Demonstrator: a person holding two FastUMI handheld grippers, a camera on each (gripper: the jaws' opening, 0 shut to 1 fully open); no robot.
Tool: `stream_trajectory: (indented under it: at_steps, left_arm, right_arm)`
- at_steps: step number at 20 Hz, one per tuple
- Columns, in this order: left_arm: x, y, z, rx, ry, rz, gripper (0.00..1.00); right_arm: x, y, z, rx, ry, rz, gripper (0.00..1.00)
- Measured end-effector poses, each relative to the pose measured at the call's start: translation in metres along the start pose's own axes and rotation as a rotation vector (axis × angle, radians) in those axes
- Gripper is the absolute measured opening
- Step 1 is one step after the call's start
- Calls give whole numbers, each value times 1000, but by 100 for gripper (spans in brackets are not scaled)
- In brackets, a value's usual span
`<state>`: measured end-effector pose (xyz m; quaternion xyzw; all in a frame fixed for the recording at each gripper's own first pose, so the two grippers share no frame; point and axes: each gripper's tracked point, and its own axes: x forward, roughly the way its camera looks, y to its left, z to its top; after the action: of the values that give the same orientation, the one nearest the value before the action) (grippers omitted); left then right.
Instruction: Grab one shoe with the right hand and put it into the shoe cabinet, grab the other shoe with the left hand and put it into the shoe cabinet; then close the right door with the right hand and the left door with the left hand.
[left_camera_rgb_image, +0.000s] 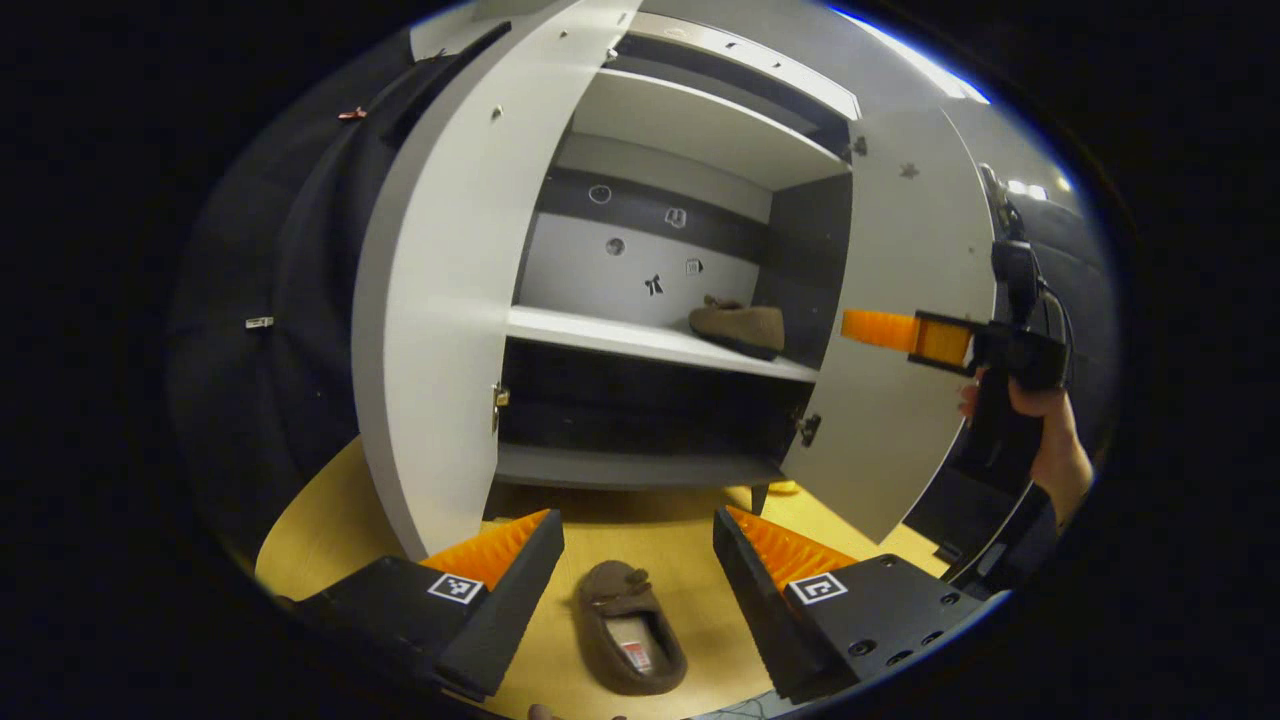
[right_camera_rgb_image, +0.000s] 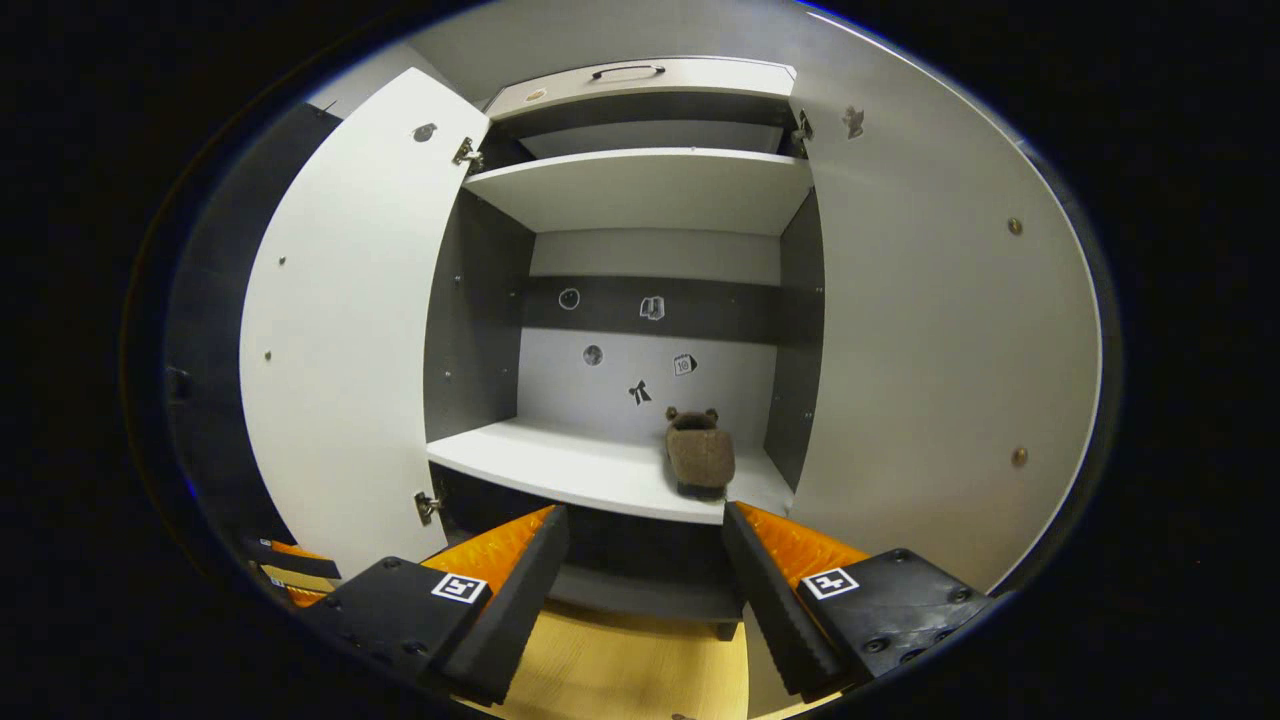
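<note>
Yellow wooden floor (left_camera_rgb_image: 690, 520) runs under the left gripper (left_camera_rgb_image: 638, 560), whose fingers stand apart with nothing between them; a brown shoe (left_camera_rgb_image: 630, 625) lies on the floor just beyond them (toe toward the cabinet). Farther off, the shoe cabinet (left_camera_rgb_image: 660, 345) has its left door (left_camera_rgb_image: 440, 300) and right door (left_camera_rgb_image: 900, 330) swung open. The right gripper (right_camera_rgb_image: 645, 560), fingers apart and empty, faces the middle shelf (right_camera_rgb_image: 570, 465), where the other shoe (right_camera_rgb_image: 700, 455) rests toward the right wall.
</note>
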<state>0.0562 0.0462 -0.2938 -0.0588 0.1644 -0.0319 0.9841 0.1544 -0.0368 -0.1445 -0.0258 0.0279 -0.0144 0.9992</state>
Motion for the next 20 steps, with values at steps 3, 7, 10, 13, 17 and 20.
stream_trajectory:
  at_steps: [3,7,10,13,17,20]
  left_arm:
    - [12,2,-47,6,70,-15,95]
    - [30,10,-87,0,91,1,95]
    - [46,20,-119,20,135,27,95]
    - [59,24,-152,16,187,36,95]
    - [75,29,-178,-18,238,57,94]
    - [88,36,-180,-44,244,76,94]
  right_arm:
    - [-12,9,-27,1,40,23,98]
    - [-19,16,-60,20,61,41,99]
    - [-20,15,-88,59,89,34,98]
    - [-22,11,-112,92,124,18,98]
    - [-19,8,-130,82,160,21,98]
    - [-12,12,-137,70,174,40,98]
